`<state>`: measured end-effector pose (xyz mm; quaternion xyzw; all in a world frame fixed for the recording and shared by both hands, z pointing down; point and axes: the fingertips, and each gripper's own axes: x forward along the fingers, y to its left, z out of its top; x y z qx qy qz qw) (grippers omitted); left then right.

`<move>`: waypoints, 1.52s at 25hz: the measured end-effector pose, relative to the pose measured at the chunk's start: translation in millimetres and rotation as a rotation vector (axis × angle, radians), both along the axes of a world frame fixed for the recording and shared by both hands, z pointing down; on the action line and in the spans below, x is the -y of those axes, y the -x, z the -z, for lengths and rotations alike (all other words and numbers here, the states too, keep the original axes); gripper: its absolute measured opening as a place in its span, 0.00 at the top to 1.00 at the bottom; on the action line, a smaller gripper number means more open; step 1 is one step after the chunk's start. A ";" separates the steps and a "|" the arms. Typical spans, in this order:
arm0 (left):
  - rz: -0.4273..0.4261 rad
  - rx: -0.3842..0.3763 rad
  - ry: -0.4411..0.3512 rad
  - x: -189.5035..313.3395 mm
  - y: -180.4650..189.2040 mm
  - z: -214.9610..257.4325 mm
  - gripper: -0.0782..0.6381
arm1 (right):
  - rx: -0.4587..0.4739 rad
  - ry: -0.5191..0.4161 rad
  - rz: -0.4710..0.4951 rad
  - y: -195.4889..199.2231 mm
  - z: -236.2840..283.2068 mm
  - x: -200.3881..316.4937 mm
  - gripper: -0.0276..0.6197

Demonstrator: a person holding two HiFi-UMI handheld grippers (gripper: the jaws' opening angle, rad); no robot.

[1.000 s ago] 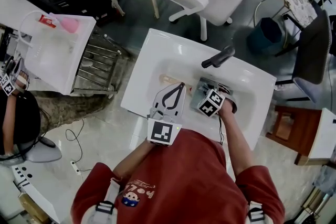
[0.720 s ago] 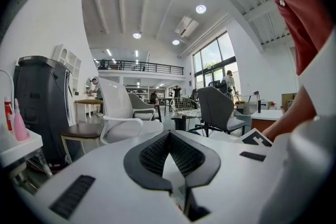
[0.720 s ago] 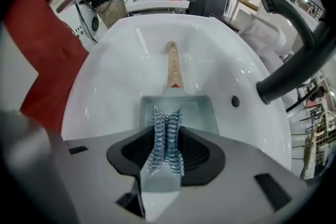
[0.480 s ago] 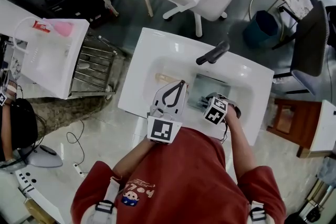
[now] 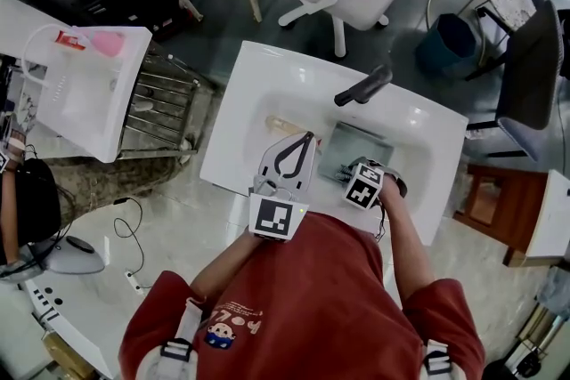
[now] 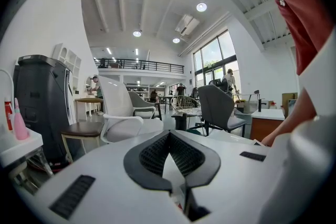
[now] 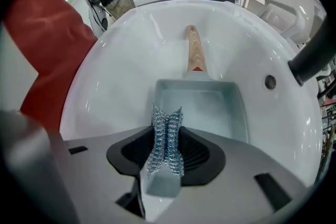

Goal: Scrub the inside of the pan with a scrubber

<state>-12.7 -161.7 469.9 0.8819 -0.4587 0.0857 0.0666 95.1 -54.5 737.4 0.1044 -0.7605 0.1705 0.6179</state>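
Pan (image 7: 202,107), square, wooden-handled, flat in white sink (image 7: 105,60); steel-mesh scrubber (image 7: 167,131) pinched in right claw (image 7: 167,155) near its closest rim; left claw (image 6: 169,136) closed, empty. Likely risk: unheld pan sliding under scrubbing.

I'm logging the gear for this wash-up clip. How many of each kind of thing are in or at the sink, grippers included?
grippers: 2, the left gripper shut on nothing, the right gripper shut on the scrubber
pan: 1
scrubber: 1
tap: 1
total: 5
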 end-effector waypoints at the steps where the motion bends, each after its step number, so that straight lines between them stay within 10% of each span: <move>1: -0.002 0.002 0.003 0.0 -0.5 -0.6 0.87 | 0.001 -0.001 -0.001 0.1 -0.3 0.1 0.71; 15: -0.001 0.002 0.002 2.0 -2.9 1.5 0.87 | -0.015 -0.063 0.004 -10.2 -2.3 20.3 0.71; 31: -0.002 0.005 0.012 2.8 -1.6 -1.5 0.87 | -0.178 -0.424 -0.056 -37.7 -7.6 102.5 0.71; 38: -0.010 0.006 0.001 2.9 -4.6 -0.4 0.87 | -0.191 -0.442 -0.048 -37.2 -8.4 103.6 0.71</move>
